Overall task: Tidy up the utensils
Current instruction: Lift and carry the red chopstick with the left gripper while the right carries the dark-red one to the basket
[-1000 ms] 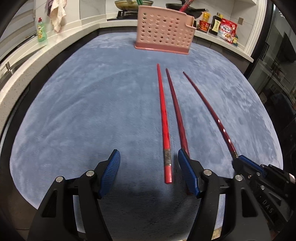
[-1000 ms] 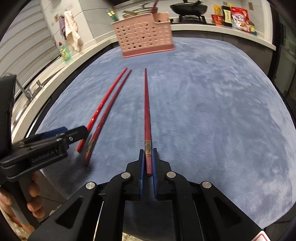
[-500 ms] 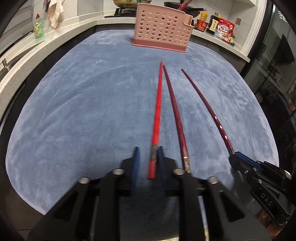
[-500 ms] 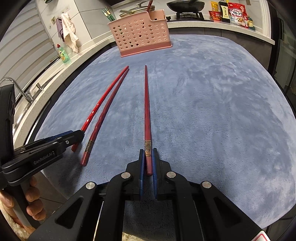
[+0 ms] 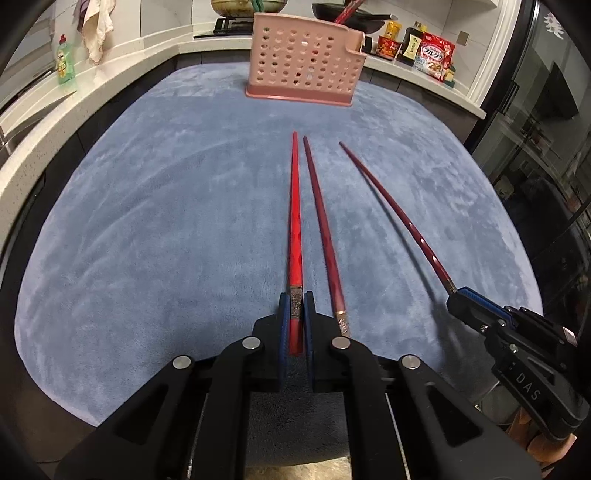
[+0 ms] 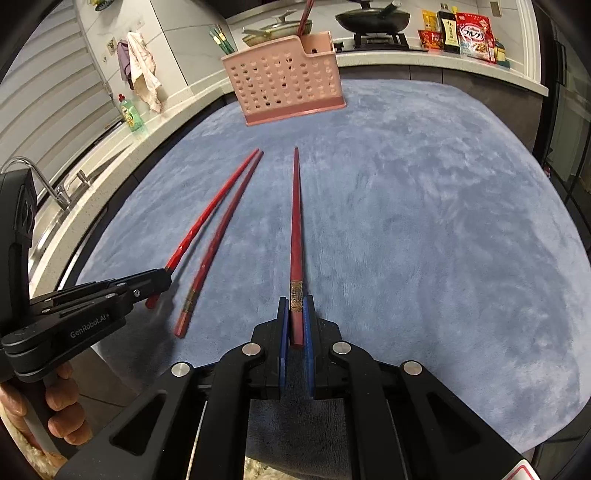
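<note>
The left tongs [image 5: 296, 314] are clenched on the thick end of a bright red chopstick [image 5: 294, 221], its tip pointing at the pink perforated holder [image 5: 301, 66]. The right tongs [image 6: 296, 317] grasp a darker chopstick [image 6: 296, 221] the same way. A third chopstick [image 5: 323, 236] lies loose on the blue cloth [image 5: 147, 240] covering the table (just beside the left pair). The holder stands at the cloth's far edge.

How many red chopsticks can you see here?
4, maybe more hidden. One bright red chopstick is clamped in the left gripper, a dark red one lies beside it, a third is in the right gripper, and one stands in the pink perforated basket.
</note>
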The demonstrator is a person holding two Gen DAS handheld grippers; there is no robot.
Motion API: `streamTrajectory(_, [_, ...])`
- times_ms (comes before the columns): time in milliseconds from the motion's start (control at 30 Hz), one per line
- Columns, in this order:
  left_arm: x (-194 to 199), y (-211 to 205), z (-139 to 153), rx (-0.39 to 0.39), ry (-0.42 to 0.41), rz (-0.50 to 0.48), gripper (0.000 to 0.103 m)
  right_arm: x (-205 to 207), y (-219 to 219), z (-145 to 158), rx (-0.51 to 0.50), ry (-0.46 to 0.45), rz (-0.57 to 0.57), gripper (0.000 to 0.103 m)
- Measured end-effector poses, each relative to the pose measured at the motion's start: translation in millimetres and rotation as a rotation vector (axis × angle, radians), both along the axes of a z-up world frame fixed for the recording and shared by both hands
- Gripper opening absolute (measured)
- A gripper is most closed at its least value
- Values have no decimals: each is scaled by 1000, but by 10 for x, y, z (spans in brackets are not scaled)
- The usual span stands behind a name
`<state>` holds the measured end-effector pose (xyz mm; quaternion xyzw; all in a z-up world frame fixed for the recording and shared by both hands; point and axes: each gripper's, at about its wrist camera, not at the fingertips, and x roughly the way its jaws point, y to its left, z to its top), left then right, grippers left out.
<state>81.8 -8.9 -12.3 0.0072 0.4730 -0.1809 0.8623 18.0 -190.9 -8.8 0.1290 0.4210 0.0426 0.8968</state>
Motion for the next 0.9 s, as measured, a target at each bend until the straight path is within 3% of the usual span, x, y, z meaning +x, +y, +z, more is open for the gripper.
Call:
streamTrajectory(233, [66,99,416,-53,-58,22,7,53,-129,493,6,-99,-26,7])
streamTrajectory(500, [275,200,1049,-108,-198,38,7,252,-339,1148,-11,-249,-45,7])
streamTrajectory(700, [555,186,1407,-118,-268,52,7,535,-493,1557,45,-336,-40,7])
streamTrajectory(900, [920,180,1734,-182,-296,57,7,856,-600,1864,100,-399,-23,7])
